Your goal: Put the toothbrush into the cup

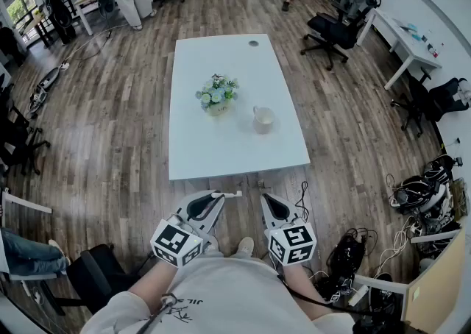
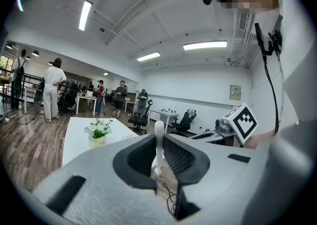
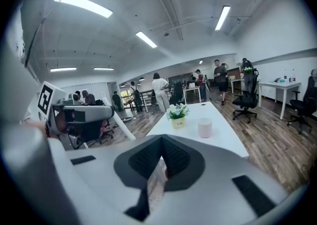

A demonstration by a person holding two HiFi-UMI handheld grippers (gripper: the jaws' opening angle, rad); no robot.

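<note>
My left gripper [image 1: 218, 199] hovers just short of the near edge of the white table [image 1: 221, 156], shut on a white toothbrush [image 1: 229, 194] that lies crosswise, its end poking out to the right. In the left gripper view the toothbrush [image 2: 158, 142] stands upright, pinched between the jaws of the left gripper [image 2: 158, 155]. The pale cup [image 1: 263, 119] stands empty on the table's right half, well ahead of both grippers. Beside the left one, my right gripper [image 1: 268, 200] is shut and holds nothing. From the right gripper [image 3: 161, 162] view, the cup [image 3: 204, 128] sits ahead and slightly right.
A small pot of flowers [image 1: 216, 97] stands mid-table, left of the cup. Cables [image 1: 302, 196] lie on the wooden floor by the table's near right corner. Office chairs [image 1: 333, 29], desks and several people fill the far part of the room.
</note>
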